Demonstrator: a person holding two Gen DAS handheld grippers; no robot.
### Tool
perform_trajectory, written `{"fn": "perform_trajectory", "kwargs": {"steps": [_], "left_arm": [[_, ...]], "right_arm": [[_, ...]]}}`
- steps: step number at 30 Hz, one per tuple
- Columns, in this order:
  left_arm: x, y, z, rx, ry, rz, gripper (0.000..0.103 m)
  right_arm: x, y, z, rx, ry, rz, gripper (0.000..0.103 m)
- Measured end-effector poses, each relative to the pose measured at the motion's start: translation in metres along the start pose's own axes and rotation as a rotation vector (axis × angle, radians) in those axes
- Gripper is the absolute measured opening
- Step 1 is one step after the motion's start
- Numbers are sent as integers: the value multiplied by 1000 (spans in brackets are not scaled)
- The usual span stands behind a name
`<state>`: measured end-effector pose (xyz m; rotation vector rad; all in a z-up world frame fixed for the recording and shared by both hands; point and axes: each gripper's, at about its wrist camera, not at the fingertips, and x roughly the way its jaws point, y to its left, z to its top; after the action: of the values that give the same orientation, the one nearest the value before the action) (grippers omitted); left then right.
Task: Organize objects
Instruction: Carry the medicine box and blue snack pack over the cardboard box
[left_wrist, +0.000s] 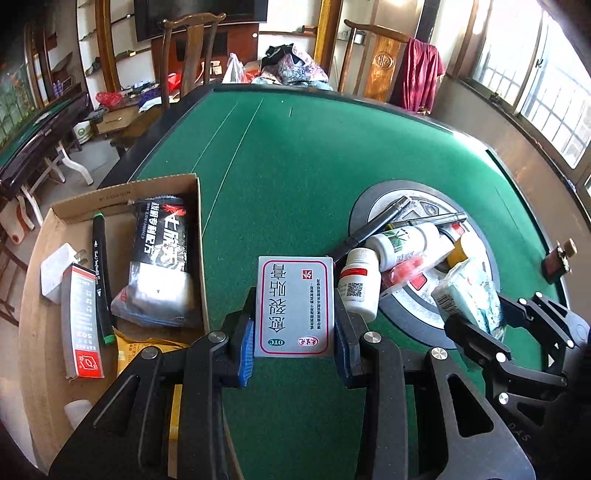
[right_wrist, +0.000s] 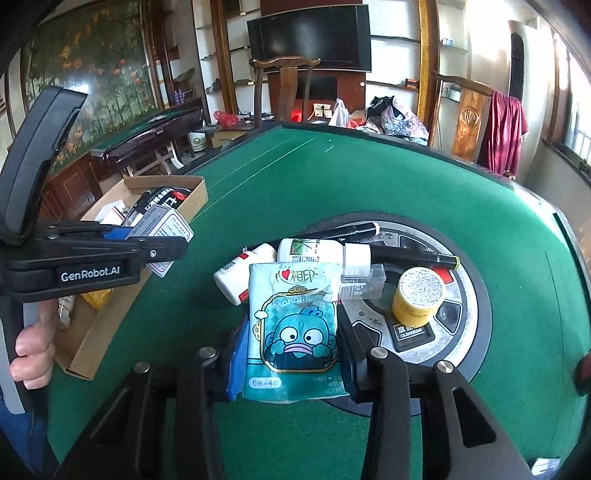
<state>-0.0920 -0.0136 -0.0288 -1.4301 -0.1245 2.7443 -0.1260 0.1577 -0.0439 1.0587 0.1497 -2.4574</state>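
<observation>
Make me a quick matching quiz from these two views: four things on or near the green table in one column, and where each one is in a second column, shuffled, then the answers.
Things:
1. grey medicine box
2. tissue pack
3. yellow jar
4. black sachet

Places:
A. inside the cardboard box
B. between the fingers of the right gripper
C. on the round centre plate of the table
D. between the fingers of the left gripper

Pairs: 1-D, 2-B, 3-C, 4-A
</observation>
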Motion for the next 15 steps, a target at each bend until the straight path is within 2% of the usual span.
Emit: {"fn": "perform_trajectory", "kwargs": {"steps": [15], "left_arm": [[-21,22,-4,7,-51,-8,34]], "right_arm": [[-10,14,2,44,-37,55,41]]}}
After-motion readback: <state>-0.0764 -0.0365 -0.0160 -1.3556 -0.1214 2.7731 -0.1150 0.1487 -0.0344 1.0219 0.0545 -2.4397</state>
